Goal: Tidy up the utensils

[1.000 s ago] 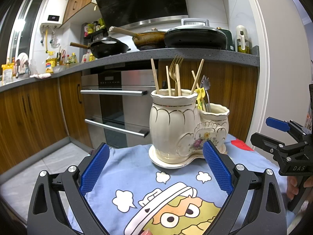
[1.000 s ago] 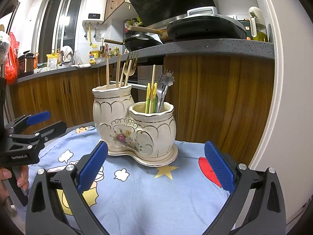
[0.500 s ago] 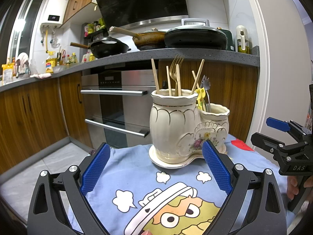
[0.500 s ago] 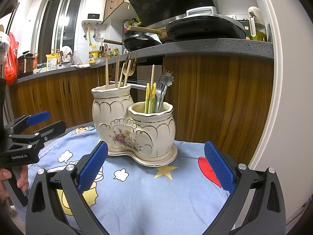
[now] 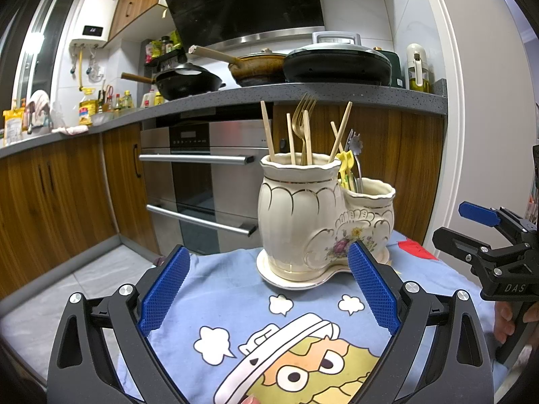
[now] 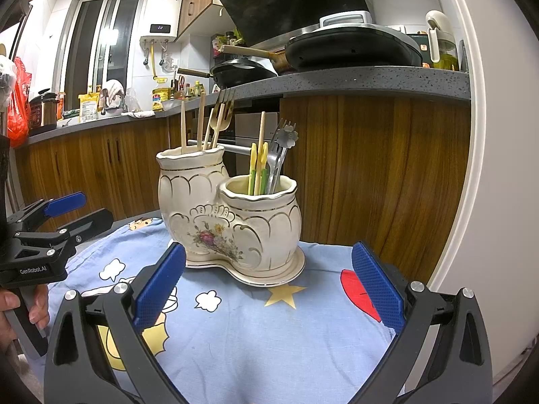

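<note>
A cream ceramic double utensil holder (image 5: 313, 222) stands on a blue cartoon cloth (image 5: 235, 303); it also shows in the right wrist view (image 6: 229, 222). The tall pot holds wooden chopsticks (image 5: 267, 131) and a gold fork (image 5: 303, 114). The short pot (image 6: 262, 222) holds yellow-green sticks (image 6: 256, 168) and steel forks (image 6: 279, 155). My left gripper (image 5: 269, 289) is open and empty, short of the holder. My right gripper (image 6: 266, 289) is open and empty, also in front of it.
A kitchen counter (image 5: 303, 91) with pans runs behind the table, with an oven (image 5: 202, 181) below. A white wall (image 6: 498, 168) stands close on the right. The cloth-covered table drops off to the floor (image 5: 67, 286) at the left.
Both grippers stay open and nearly still. The holder sits slightly lower in the right wrist view, so that gripper has tilted or risen a little.
</note>
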The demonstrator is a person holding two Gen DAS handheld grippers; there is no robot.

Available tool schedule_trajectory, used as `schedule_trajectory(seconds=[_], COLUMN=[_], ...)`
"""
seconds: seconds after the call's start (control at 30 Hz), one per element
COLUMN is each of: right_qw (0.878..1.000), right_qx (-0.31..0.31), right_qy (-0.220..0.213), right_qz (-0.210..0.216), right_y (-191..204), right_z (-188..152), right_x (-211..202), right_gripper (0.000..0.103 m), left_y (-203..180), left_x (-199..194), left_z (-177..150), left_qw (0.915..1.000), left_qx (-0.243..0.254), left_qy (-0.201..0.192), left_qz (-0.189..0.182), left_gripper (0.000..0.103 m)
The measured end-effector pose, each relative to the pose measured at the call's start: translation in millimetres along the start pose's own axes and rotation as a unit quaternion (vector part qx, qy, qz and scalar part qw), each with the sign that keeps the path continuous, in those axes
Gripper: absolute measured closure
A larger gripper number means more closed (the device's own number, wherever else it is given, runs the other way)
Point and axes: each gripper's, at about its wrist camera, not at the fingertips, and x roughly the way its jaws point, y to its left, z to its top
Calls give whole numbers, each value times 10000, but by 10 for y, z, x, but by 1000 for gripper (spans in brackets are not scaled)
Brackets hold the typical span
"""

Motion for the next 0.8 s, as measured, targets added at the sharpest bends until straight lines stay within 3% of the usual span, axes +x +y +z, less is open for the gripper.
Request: schedule_trajectory(seconds=[0.8], right_qw=[10000], right_qx=[6], right_qy=[-1], right_qz=[-4], right_y=[5], right_z=[-6], right_x=[-6], right_gripper=[6], left_y=[-2], left_x=[-4], left_z=[2], left_qw=[10000], left_qx=[-5], left_qy=[-5], left_qz=[1], left_gripper=[10])
